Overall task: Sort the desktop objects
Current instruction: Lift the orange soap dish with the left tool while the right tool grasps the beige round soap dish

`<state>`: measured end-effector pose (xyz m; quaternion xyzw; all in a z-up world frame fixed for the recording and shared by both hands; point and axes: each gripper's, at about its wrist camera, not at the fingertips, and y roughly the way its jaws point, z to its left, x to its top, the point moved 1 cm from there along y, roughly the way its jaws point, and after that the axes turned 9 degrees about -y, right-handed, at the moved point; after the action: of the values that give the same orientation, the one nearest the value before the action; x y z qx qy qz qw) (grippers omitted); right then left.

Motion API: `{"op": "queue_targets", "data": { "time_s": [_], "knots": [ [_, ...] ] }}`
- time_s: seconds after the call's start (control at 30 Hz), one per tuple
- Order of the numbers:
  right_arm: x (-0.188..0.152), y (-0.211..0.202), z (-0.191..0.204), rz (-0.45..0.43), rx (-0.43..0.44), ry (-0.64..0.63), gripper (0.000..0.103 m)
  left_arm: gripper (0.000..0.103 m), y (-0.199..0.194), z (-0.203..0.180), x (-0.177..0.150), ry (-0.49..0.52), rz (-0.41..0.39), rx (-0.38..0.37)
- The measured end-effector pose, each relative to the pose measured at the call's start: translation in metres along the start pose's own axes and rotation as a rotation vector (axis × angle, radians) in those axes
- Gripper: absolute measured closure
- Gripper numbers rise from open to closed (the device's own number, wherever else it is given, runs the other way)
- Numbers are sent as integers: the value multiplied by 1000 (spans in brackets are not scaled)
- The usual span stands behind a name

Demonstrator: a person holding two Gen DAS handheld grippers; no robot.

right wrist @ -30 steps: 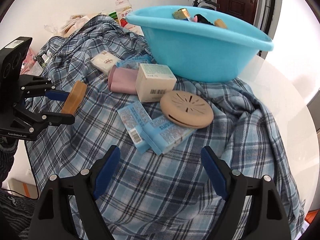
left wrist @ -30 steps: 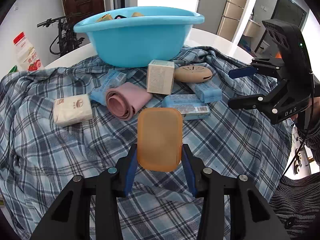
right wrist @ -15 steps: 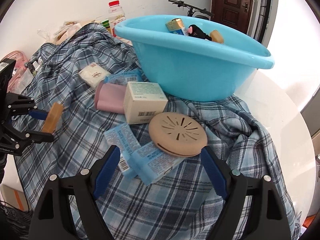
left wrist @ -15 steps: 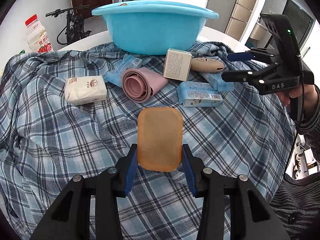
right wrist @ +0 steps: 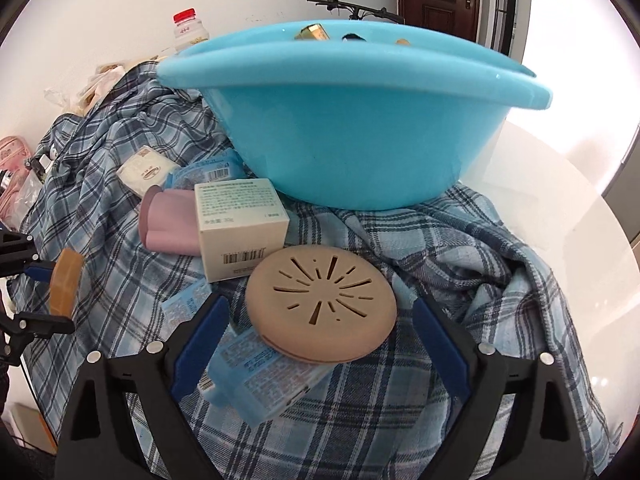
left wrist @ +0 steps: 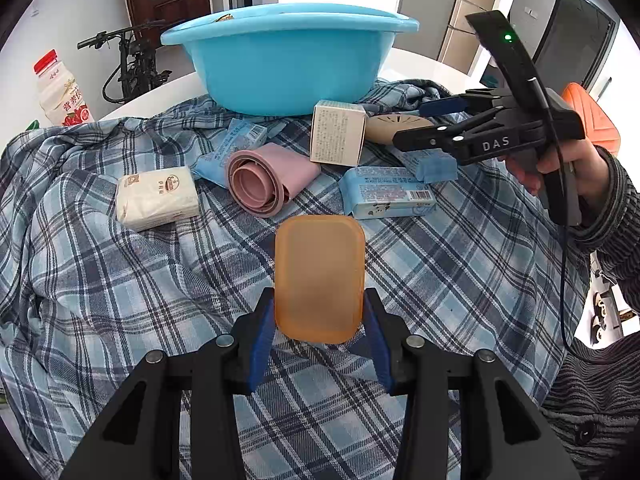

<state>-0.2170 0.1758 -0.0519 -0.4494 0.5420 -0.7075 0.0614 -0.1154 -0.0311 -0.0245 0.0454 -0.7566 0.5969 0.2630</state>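
Observation:
My left gripper (left wrist: pixel 320 328) is shut on an orange translucent soap-box lid (left wrist: pixel 319 280), held above the plaid cloth (left wrist: pixel 120 280). My right gripper (right wrist: pixel 320 340) straddles a tan round slotted disc (right wrist: pixel 320 308) that lies on blue tissue packs (right wrist: pixel 260 376); its jaws are opening and the pads stand clear of the disc. In the left wrist view the right gripper (left wrist: pixel 412 124) hovers over the same disc (left wrist: pixel 394 128). A large blue basin (right wrist: pixel 344 128) with several items inside stands behind. The held lid (right wrist: pixel 66 284) shows edge-on at the far left of the right wrist view.
On the cloth lie a cream carton (left wrist: pixel 338 132), a pink rolled cup (left wrist: pixel 266 178), a white tissue pack (left wrist: pixel 158 196) and a blue wipes pack (left wrist: pixel 390 198). A drink bottle (left wrist: pixel 62 92) stands at the back left. The white table edge (right wrist: pixel 560 200) curves at the right.
My right gripper has moved in over the tan disc and spread wider. The left gripper keeps the orange lid in the same grip, while its view has drawn back from the basin.

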Motion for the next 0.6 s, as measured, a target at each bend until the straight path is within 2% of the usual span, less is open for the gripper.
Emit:
{"op": "queue_targets", "data": {
  "time_s": [0.23, 0.27, 0.3, 0.37, 0.6],
  "knots": [
    [0, 15, -6, 44, 4, 14, 11, 58, 10, 4, 2, -12, 25, -1],
    [0, 15, -5, 38, 9, 13, 14, 58, 12, 5, 2, -14, 28, -1],
    [-1, 13, -4, 24, 13, 14, 23, 58, 13, 5, 2, -16, 31, -2],
    [-1, 7, -3, 8, 6, 12, 27, 58, 14, 4, 1, -16, 34, -4],
    [-15, -27, 13, -19, 30, -41, 28, 58, 16, -6, 2, 1, 34, -17]
  ]
}}
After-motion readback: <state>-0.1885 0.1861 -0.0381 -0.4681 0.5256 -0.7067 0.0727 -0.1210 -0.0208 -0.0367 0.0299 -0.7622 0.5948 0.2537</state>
